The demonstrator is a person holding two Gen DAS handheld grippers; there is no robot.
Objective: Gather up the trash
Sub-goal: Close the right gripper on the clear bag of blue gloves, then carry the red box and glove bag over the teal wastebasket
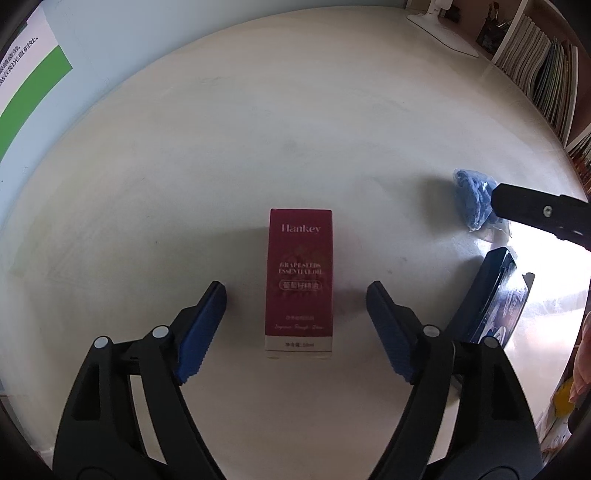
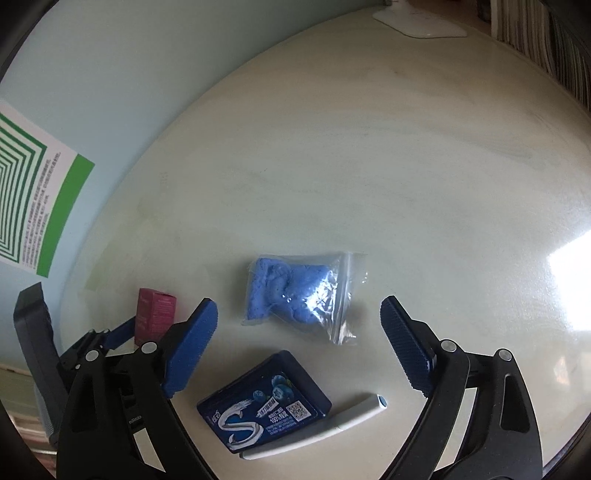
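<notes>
A dark red carton (image 1: 299, 280) labelled as grape seed oil stands on the pale table (image 1: 258, 129), between the blue pads of my left gripper (image 1: 296, 286). The jaws are open and touch neither side. In the right wrist view a clear zip bag of blue material (image 2: 295, 291) lies just ahead of my open right gripper (image 2: 298, 302). A dark blue gum tin (image 2: 266, 402) and a white pen-like stick (image 2: 332, 424) lie under that gripper. The red carton (image 2: 155, 310) shows at its left. In the left wrist view the bag (image 1: 472, 199) and tin (image 1: 495, 299) are at the right.
Books (image 1: 543, 74) fill a shelf at the far right, near a white lamp base (image 1: 443, 29). A green and white poster (image 2: 33, 199) hangs on the blue wall at the left. A hand (image 1: 583, 354) shows at the right edge.
</notes>
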